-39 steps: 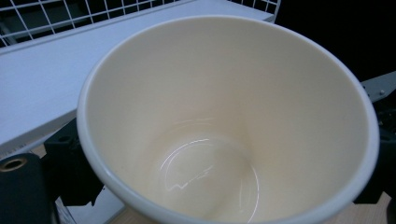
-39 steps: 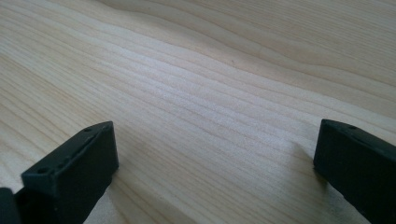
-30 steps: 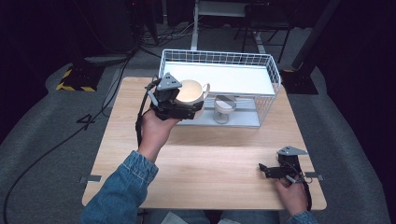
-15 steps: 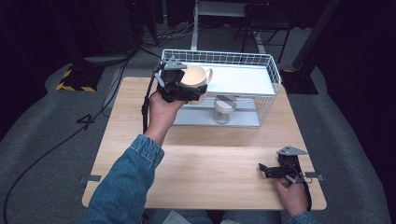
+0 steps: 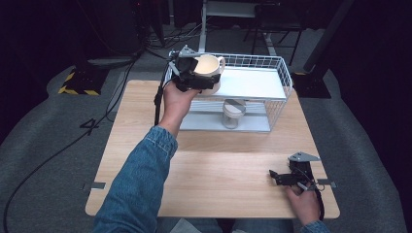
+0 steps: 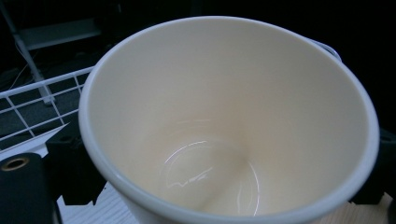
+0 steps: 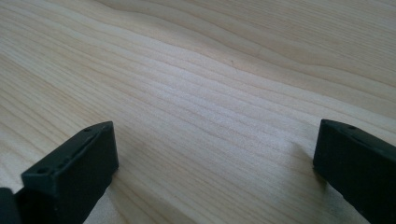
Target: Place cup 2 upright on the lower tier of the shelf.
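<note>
cream mug (image 5: 210, 68): I see it clamped in the left gripper (image 5: 194, 77), mouth up, raised over the left end of the rack's top shelf (image 5: 252, 82).
mug inside (image 6: 219, 140): bare and glossy in the left gripper view.
wire rack (image 5: 284, 73): white, at the table's far edge; a second cup (image 5: 232, 112) sits on the lower level.
right gripper (image 5: 282, 177): jaws spread wide, nothing between them, resting low on the wood table (image 7: 210, 84), near right corner, well apart from the rack.
</note>
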Demonstrator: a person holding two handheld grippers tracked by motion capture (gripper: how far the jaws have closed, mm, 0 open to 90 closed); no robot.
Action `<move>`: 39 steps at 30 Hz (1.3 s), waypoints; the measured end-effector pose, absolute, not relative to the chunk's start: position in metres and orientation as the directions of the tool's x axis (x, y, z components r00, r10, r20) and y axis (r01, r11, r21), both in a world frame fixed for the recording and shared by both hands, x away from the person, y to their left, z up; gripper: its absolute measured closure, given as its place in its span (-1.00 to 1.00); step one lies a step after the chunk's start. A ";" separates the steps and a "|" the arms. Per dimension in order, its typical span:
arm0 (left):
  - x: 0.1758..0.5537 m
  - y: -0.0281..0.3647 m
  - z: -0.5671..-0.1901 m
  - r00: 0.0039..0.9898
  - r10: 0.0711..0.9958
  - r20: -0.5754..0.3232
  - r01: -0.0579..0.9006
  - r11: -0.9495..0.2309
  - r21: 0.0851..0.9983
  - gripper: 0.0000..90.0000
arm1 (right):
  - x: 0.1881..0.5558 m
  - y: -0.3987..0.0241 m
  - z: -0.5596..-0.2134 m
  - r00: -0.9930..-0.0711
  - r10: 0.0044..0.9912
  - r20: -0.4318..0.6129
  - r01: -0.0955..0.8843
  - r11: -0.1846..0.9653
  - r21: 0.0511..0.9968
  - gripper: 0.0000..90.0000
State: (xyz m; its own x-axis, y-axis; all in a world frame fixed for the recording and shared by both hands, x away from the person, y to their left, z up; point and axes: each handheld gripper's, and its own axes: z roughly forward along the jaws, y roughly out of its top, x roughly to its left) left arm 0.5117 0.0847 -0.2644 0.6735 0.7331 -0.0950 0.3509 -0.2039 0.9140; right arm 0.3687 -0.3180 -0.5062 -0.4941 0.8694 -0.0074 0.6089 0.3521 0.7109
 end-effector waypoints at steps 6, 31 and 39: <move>0.526 0.075 -0.268 0.671 0.737 -0.082 0.358 -0.226 0.906 -0.79 | 0.369 -0.318 -0.506 -0.496 0.869 -0.009 0.608 0.355 0.711 -1.00; 0.558 0.042 -0.278 0.637 0.770 -0.038 0.408 -0.296 0.864 -0.79 | 0.368 -0.318 -0.506 -0.492 0.871 -0.010 0.607 0.352 0.712 -1.00; 0.561 0.039 -0.282 0.629 0.777 -0.021 0.413 -0.311 0.856 -0.79 | 0.368 -0.318 -0.506 -0.491 0.871 -0.009 0.608 0.351 0.712 -1.00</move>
State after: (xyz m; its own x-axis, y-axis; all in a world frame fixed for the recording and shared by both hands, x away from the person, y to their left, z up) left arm 0.5609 0.0390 -0.2819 0.6294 0.7768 -0.0211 0.4131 -0.3114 0.8558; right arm 0.3684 -0.3179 -0.5062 -0.4913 0.8710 -0.0091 0.6085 0.3506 0.7119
